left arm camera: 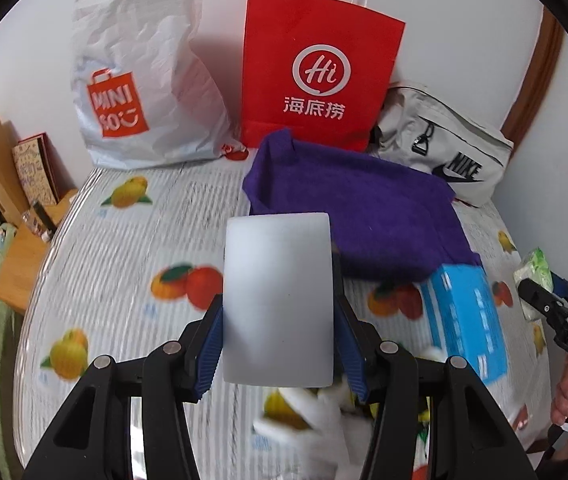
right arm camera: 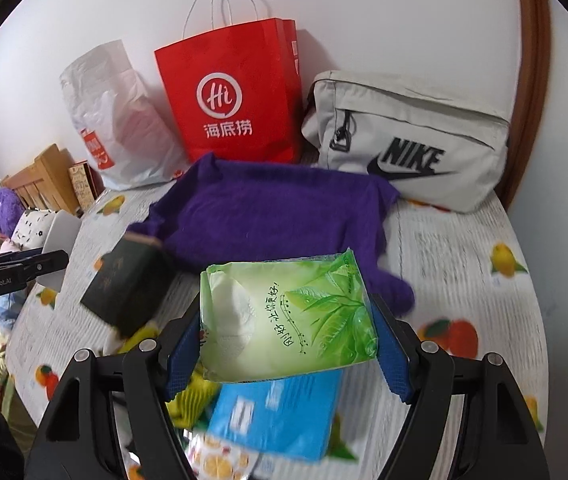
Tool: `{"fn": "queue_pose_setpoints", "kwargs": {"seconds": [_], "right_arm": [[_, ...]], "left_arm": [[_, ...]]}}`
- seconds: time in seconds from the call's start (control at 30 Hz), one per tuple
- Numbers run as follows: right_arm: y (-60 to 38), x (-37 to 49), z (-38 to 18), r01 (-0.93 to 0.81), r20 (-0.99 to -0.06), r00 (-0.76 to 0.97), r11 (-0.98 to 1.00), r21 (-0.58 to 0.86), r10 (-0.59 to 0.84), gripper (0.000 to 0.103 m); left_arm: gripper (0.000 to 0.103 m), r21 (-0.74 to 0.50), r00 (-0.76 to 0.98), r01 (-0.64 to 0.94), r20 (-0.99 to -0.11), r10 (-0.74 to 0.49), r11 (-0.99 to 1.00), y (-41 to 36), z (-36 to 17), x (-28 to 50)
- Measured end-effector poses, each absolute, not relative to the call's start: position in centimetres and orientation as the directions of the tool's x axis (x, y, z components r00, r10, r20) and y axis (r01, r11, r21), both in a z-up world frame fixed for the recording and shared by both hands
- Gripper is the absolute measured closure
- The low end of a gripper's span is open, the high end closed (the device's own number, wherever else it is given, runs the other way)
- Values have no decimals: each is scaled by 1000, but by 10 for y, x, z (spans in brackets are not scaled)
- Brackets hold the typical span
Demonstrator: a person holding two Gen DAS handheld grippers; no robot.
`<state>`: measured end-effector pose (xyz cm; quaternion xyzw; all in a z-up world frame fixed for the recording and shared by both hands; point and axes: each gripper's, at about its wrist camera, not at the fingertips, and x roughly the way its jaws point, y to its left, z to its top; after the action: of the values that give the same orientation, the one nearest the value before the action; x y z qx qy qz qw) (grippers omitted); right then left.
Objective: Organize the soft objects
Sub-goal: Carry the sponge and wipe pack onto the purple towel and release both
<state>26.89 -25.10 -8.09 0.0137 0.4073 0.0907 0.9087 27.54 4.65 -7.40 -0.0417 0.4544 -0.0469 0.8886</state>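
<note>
Gripping a green tissue pack [right arm camera: 289, 318] between its blue pads, the right claw [right arm camera: 287, 344] holds it in the air above a blue box [right arm camera: 276, 416] on the bed [right arm camera: 463, 248]. The left claw [left arm camera: 280, 344] is closed on a pale grey rectangular block [left arm camera: 278, 300], also lifted clear of the fruit-print bedsheet. Just beyond both lies a purple towel [right arm camera: 268, 216], spread flat. Behind the towel, against the wall, stand a red paper bag [left arm camera: 315, 80], a white plastic bag [left arm camera: 140, 92] to its left, and a grey Nike pouch [right arm camera: 407, 140] to its right. A dark box [right arm camera: 128, 290] sits tilted left of the tissue pack.
</note>
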Motion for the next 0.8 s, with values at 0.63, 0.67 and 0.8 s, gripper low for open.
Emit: {"fn": "queue_pose_setpoints", "kwargs": {"seconds": [0.63,0.67,0.8], "right_arm": [[-252,407,-134,-120,-830,535,986,112,159,27],[-252,412,-140,-125,-838,520,985,116,165,27],[-248,428,-159,-133,-866,478,987,92,145,27]], "left_arm": [[53,-124,503,98,-850,-157,987,22,-113,421],[53,-118,505,104,-849,-155,987,20,-115,428],[53,-114,493,117,-856,-157,987,13,-124,457]]}}
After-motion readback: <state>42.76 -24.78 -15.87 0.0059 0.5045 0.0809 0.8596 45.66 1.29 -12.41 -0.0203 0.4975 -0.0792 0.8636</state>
